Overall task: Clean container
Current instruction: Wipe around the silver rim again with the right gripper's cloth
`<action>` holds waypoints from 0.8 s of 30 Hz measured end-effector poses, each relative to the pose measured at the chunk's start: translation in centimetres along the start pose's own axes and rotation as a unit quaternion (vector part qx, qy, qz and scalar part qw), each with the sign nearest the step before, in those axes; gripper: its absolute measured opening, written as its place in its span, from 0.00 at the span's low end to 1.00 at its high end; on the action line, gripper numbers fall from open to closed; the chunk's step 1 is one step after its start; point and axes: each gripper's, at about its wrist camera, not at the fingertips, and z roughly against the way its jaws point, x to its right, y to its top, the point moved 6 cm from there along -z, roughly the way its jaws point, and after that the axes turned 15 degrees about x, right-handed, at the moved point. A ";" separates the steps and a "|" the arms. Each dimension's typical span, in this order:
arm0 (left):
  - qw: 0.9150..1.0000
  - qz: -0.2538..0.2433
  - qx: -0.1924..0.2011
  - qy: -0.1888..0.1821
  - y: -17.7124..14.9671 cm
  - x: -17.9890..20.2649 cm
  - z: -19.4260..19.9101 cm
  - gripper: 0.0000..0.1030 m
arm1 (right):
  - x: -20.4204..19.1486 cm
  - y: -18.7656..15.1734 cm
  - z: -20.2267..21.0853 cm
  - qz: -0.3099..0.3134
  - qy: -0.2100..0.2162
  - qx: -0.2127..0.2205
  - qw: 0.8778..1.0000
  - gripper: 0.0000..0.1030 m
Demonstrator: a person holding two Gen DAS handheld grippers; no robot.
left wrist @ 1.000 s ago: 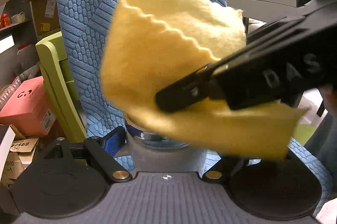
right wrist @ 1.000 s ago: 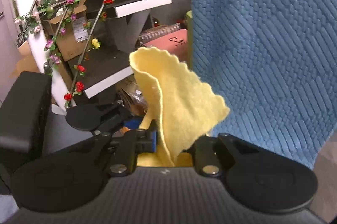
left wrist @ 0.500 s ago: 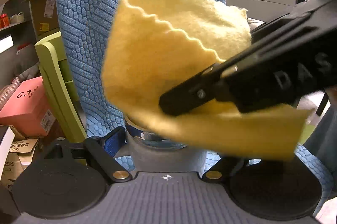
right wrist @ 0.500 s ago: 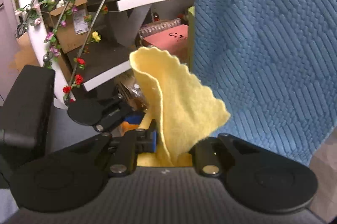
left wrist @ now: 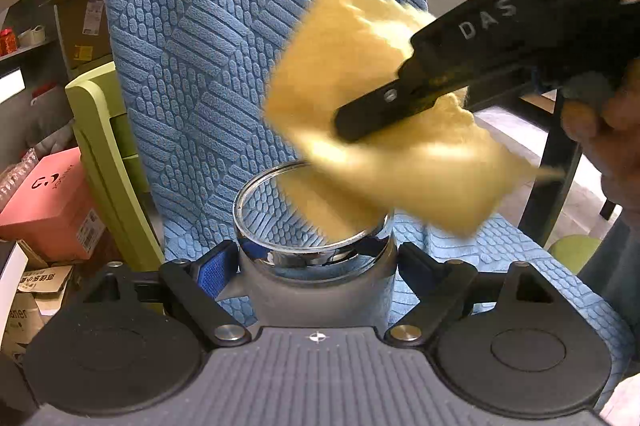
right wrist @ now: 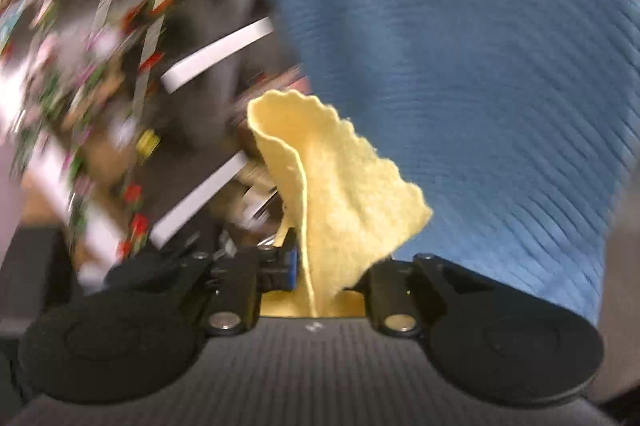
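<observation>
My left gripper (left wrist: 316,262) is shut on a grey container (left wrist: 316,290) with a shiny steel rim, held upright with its mouth open toward the camera. My right gripper (right wrist: 320,270) is shut on a yellow cloth (right wrist: 336,193). In the left wrist view the right gripper (left wrist: 360,117) comes in from the upper right, and the blurred yellow cloth (left wrist: 384,145) hangs over the container's right rim, its lower fold dipping into the mouth.
A blue textured chair back (left wrist: 240,25) fills the background, and also shows in the right wrist view (right wrist: 460,65). A green stool (left wrist: 104,129), a pink box (left wrist: 48,201) and cardboard boxes sit at left. Shelves with flower garlands (right wrist: 120,65) are blurred at left.
The right gripper has swung up and to the right with the cloth, uncovering the container's rim. The cloth's lower part now dips into the mouth. The right wrist view is motion-blurred.
</observation>
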 end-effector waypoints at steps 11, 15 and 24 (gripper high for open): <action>1.000 -0.011 0.000 -0.023 -0.1 -0.2 0.0 0.86 | 6.8 -4.7 -3.5 -0.172 -0.038 -0.048 0.983 0.14; 0.999 -0.015 0.002 -0.043 -0.2 -0.5 -0.2 0.86 | 7.7 -5.0 -4.1 -0.206 -0.019 -0.048 0.977 0.14; 0.995 -0.027 0.003 -0.093 -0.3 -1.3 -0.6 0.87 | 9.3 -5.4 -5.9 -0.214 0.035 -0.089 0.972 0.14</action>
